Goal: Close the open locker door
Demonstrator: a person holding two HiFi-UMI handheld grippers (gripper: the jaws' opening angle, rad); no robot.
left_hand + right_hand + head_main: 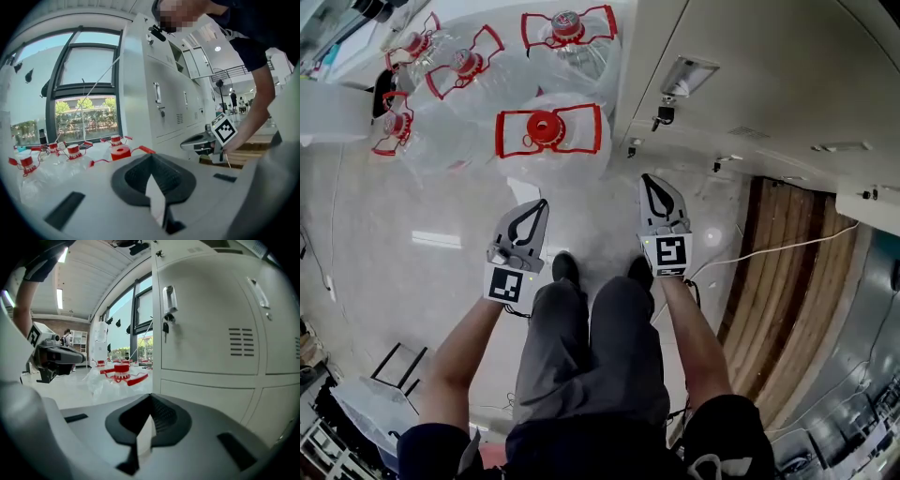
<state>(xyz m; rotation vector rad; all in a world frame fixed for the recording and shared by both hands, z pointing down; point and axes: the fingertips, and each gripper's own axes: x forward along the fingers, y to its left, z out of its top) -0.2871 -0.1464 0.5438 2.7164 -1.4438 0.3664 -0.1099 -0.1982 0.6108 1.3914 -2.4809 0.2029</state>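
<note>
Two grippers side by side in the head view, left gripper (pixel 540 204) at 9 o'clock of right gripper (pixel 649 180), keyed locker door (pixel 741 66) at 1 o'clock. Left gripper view: jaws together, empty — water bottles (pixel 121 153) at 10 o'clock. Right gripper view: jaws closed on nothing — door at 1 o'clock.

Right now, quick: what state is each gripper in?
Left gripper: closed, jaws together, holding nothing.
Right gripper: closed, jaws together, holding nothing.

head view looks down; both gripper views share lockers (pixel 750 75) and bottles (pixel 548 128).
</note>
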